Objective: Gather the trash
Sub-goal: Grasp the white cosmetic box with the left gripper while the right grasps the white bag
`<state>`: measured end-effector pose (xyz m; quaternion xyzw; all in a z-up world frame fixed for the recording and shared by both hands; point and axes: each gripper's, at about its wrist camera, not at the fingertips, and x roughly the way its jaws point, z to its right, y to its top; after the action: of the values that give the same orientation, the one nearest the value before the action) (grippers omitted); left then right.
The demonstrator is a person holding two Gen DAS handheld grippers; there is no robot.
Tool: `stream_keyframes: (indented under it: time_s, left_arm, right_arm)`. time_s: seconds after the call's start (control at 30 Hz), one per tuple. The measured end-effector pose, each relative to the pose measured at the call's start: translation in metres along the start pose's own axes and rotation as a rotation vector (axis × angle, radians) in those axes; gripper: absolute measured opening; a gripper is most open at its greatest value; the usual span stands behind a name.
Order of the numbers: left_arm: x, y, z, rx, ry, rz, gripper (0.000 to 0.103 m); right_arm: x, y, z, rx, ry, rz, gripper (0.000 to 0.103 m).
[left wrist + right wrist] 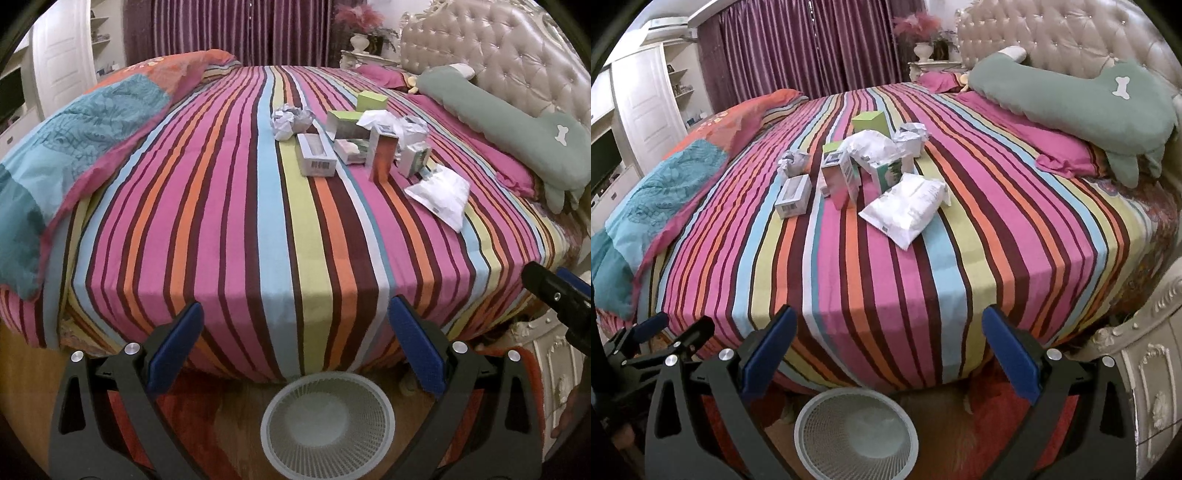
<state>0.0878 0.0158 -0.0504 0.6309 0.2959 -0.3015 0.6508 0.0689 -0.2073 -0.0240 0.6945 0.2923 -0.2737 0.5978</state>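
Trash lies in a cluster on the striped bed (240, 221) (960, 240): several small cardboard boxes (317, 155) (793, 195), crumpled paper balls (290, 120) (793, 163) and a white plastic pouch (441, 194) (908, 206). A white mesh wastebasket (327, 424) (856, 432) stands empty on the floor at the bed's near edge. My left gripper (295, 347) and my right gripper (889, 350) are both open and empty, above the basket and well short of the trash.
A folded blue and orange quilt (85, 129) (665, 177) lies on the bed's left side. A green dog-shaped pillow (509, 122) (1071, 99) rests against the tufted headboard (1071, 37). An ornate white nightstand (554, 362) (1145, 369) stands at the right. The floor is wood.
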Motion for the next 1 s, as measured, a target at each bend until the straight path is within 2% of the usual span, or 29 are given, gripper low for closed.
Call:
stream_keyframes:
  time_s: [0.23, 0.47, 1.0]
  left_arm:
    - [0.027, 0.031, -0.002, -0.015, 0.009, 0.013, 0.097]
    - [0.060, 0.064, -0.007, -0.058, 0.011, 0.013, 0.097]
    - [0.146, 0.144, 0.008, -0.088, -0.008, -0.009, 0.097]
  right_arm:
    - [0.028, 0.023, 0.003, 0.013, -0.011, -0.013, 0.096]
    - [0.061, 0.051, 0.004, 0.006, 0.022, -0.021, 0.096]
    - [0.135, 0.094, 0.020, -0.011, -0.033, -0.060, 0.096]
